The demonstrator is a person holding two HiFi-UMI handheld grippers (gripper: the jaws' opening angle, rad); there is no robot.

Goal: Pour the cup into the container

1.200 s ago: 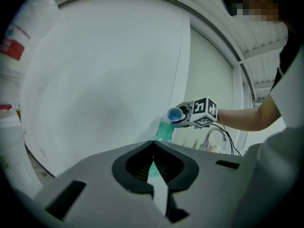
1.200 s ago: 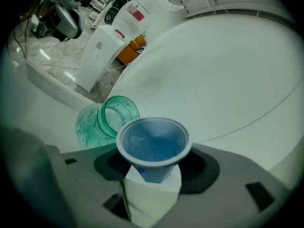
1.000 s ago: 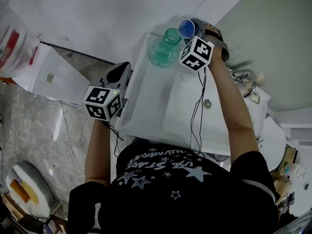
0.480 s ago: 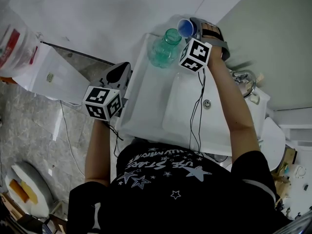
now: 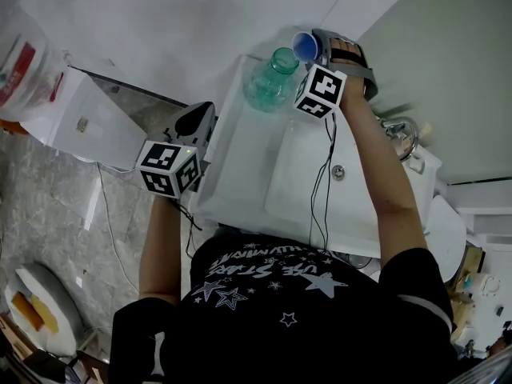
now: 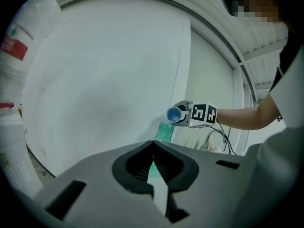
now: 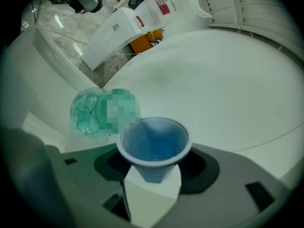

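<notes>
My right gripper (image 5: 314, 46) is shut on a blue plastic cup (image 5: 305, 46), held at the far end of the sink. The cup is tipped on its side, its rim just over the open mouth of a clear green bottle (image 5: 270, 80) that stands upright on the sink's back left corner. From the right gripper view I look into the blue cup (image 7: 153, 144) between the jaws, with the green bottle (image 7: 95, 113) just beyond its rim. My left gripper (image 5: 200, 112) hangs shut and empty left of the sink. Its own view shows the blue cup (image 6: 174, 114) above the green bottle (image 6: 165, 131).
The white sink (image 5: 232, 190) has a drain (image 5: 339, 171) and a chrome faucet (image 5: 402, 133) at its right side. A white box (image 5: 88, 122) and a plastic bag (image 5: 20, 58) stand at the left, over a marbled floor.
</notes>
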